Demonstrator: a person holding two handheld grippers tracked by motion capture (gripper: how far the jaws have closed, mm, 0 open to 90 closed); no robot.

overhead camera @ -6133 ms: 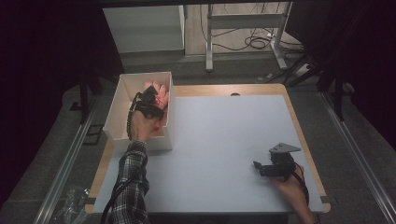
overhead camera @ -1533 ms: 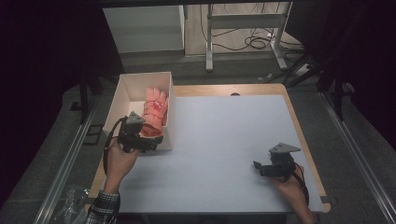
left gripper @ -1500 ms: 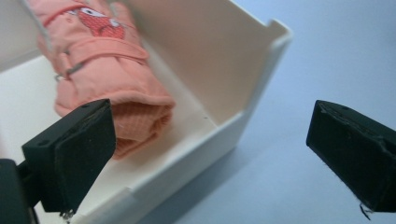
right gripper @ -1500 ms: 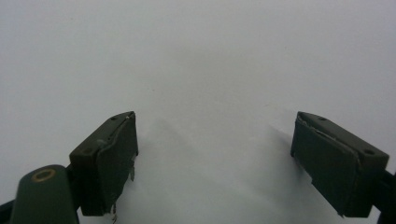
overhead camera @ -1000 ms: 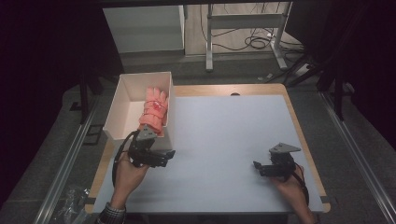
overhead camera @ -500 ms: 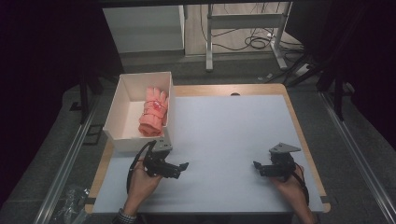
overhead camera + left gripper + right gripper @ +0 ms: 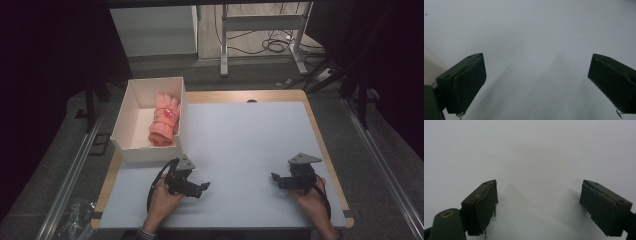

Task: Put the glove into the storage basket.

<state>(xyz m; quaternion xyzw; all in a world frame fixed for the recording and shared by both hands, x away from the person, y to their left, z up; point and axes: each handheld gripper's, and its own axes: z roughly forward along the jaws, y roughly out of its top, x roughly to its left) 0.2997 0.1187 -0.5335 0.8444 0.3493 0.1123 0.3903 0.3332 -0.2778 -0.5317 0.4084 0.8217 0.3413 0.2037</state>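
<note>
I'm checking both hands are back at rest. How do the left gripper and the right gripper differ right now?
The left gripper sits just in front of the white box that holds the pink rolled cloth; the right gripper sits far from the box, near the table's right edge. The left gripper's jaws point right, the right gripper's point left, toward each other. Both are open, hold nothing, and are over bare white tabletop.

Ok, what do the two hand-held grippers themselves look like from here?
Both are black. The left hand-held gripper and the right hand-held gripper each carry a grey three-cornered plate on top and trail a dark cable. Close up, their jaws are flat dark blocks with small screw holes. A plaid cuff shows at the left wrist.
</note>
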